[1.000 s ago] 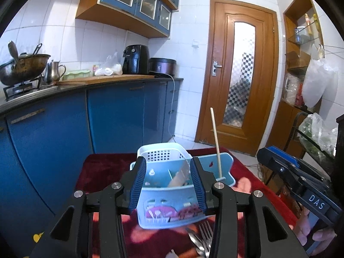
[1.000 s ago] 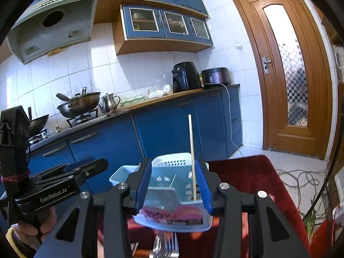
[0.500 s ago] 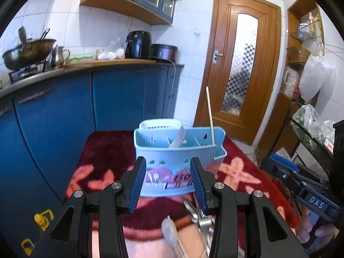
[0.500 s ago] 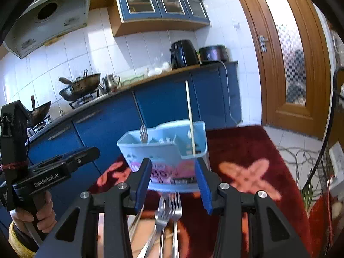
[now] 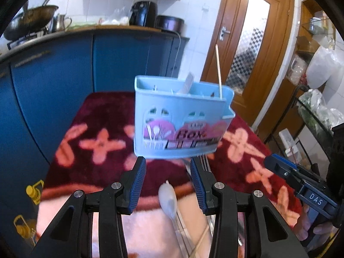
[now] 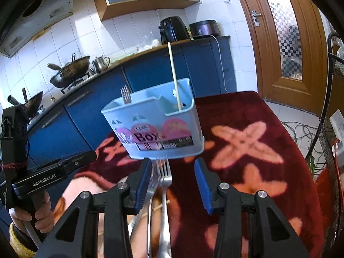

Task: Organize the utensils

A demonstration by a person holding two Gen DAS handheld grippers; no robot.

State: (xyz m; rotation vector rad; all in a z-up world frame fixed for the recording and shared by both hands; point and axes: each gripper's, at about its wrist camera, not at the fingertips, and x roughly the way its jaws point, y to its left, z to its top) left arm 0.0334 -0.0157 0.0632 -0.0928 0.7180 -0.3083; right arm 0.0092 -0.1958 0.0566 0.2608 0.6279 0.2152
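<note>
A light blue utensil box (image 5: pixel 180 124) stands on the red flowered cloth (image 5: pixel 103 116); it also shows in the right wrist view (image 6: pixel 154 129). It holds a fork (image 6: pixel 125 94) and a wooden chopstick (image 6: pixel 173 75). Loose forks (image 6: pixel 164 185) and a white spoon (image 5: pixel 169 202) lie on the cloth in front of the box. My left gripper (image 5: pixel 167 185) is open and empty, just short of the box. My right gripper (image 6: pixel 174 185) is open and empty, over the loose forks.
Blue kitchen cabinets (image 5: pixel 53 68) run along the left behind the cloth. A wooden door (image 5: pixel 247 49) stands behind. A wire rack with bags (image 5: pixel 318 107) is at the right. Cables (image 6: pixel 301 129) lie on the floor.
Both grippers have drawn back and tilted down; the box now sits beyond the fingertips instead of between them, and more of the loose forks and spoon shows.
</note>
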